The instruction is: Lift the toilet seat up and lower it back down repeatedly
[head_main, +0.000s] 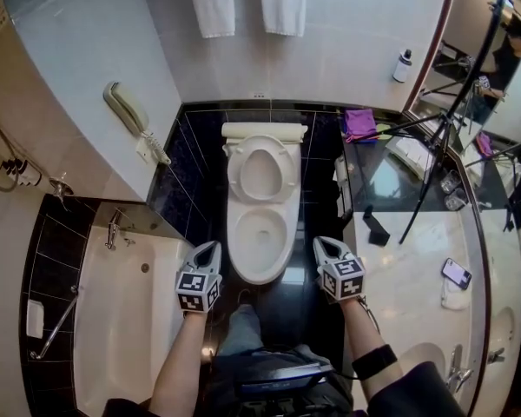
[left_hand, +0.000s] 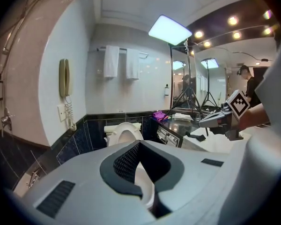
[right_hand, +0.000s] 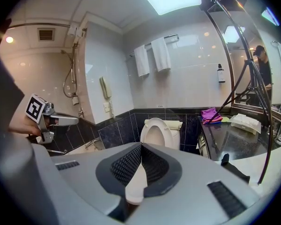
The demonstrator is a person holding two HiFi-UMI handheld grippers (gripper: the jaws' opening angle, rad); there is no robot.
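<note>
The white toilet (head_main: 260,272) stands against the dark tiled back wall. Its seat (head_main: 236,170) is raised and leans against the tank, leaving the bowl uncovered. The raised seat (left_hand: 126,125) also shows beyond the jaws in the left gripper view, and the seat (right_hand: 159,121) likewise in the right gripper view. My left gripper (head_main: 210,246) hovers beside the bowl's front left, shut and holding nothing. My right gripper (head_main: 323,241) hovers at the front right, shut and empty too. Neither touches the toilet. Each gripper view shows the other gripper off to the side.
A bathtub (head_main: 130,311) lies to the left, with a wall phone (head_main: 126,107) above it. On the right a glossy counter (head_main: 417,233) carries a tripod (head_main: 434,159), a phone (head_main: 456,272), a purple cloth (head_main: 359,122) and a bottle (head_main: 403,65). Two towels (head_main: 243,3) hang above the tank.
</note>
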